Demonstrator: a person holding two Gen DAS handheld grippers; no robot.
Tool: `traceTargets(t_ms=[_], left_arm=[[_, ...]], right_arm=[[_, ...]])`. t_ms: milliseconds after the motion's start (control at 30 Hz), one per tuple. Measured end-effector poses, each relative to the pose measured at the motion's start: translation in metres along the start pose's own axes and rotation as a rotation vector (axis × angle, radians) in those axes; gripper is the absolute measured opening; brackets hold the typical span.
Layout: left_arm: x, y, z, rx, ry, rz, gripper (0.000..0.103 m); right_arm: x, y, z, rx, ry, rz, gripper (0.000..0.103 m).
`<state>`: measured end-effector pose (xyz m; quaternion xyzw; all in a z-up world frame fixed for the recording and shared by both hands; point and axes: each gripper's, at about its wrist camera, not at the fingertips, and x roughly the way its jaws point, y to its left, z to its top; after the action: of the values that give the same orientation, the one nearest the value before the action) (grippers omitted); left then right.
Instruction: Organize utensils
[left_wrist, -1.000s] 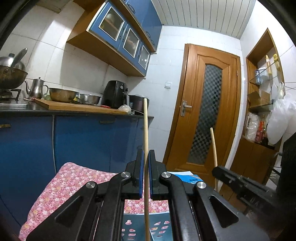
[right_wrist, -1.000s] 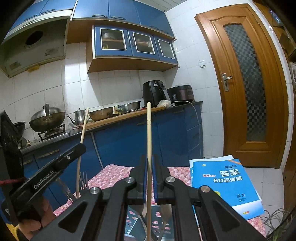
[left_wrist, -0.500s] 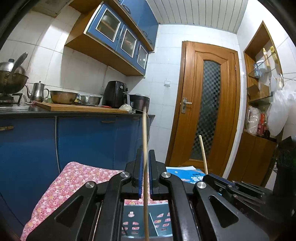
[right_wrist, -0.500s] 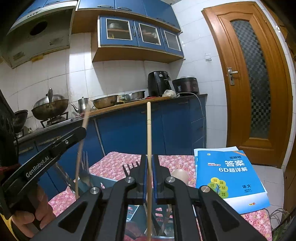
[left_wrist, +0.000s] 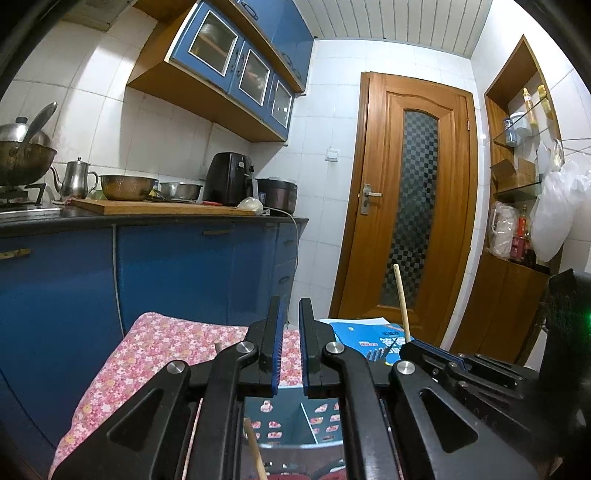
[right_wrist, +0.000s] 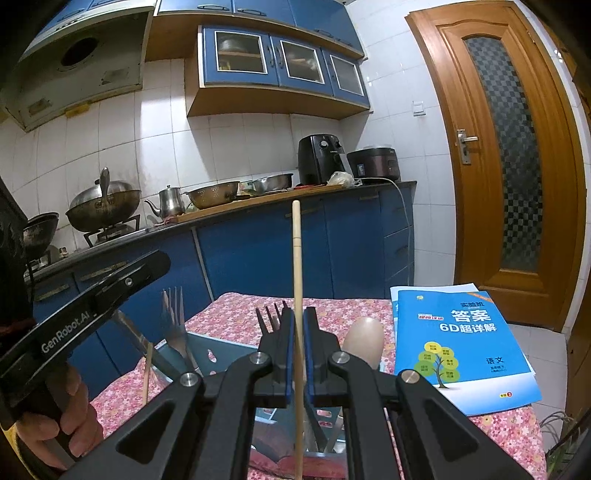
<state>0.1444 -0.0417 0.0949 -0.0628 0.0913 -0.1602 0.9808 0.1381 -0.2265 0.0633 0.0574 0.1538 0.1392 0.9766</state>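
My right gripper (right_wrist: 299, 354) has its fingers (right_wrist: 286, 350) clamped on a wooden chopstick (right_wrist: 297, 266), upright, top end well above the fingertips, lower end running down btwn the arms toward the utensil holder (right_wrist: 221, 350). My left gripper (left_wrist: 290, 350) is parted a little, nothing btwn the pads; a second chopstick (left_wrist: 255, 454) leans loose below it, inside the holder w/ the blue dividers. From the right view, forks (right_wrist: 173, 314) and a pale spoon (right_wrist: 364, 341) stand in the holder, tines and bowl up. Holder sits on a pink floral cloth (right_wrist: 236, 310); blue workbook (right_wrist: 458, 339) lies on the cloth, just right of the holder. Can't tell which compartment either chopstick is in.
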Motion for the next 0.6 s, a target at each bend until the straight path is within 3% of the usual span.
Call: traceTargets(t_ms=[67, 100, 600], left_arm=[[-0.004, 0.002, 0.001, -0.010, 0.010, -0.005, 0.019], [-0.006, 0.002, 0.001, -0.012, 0.011, -0.004, 0.020], [-0.042, 0.003, 0.000, -0.002, 0.092, 0.019, 0.021]], right_arm=[[0.000, 0.000, 0.001, 0.004, -0.007, -0.005, 0.007], [-0.001, -0.001, 0.002, 0.006, -0.015, -0.008, 0.007], [0.006, -0.002, 0.020, -0.050, -0.142, -0.082, 0.007]])
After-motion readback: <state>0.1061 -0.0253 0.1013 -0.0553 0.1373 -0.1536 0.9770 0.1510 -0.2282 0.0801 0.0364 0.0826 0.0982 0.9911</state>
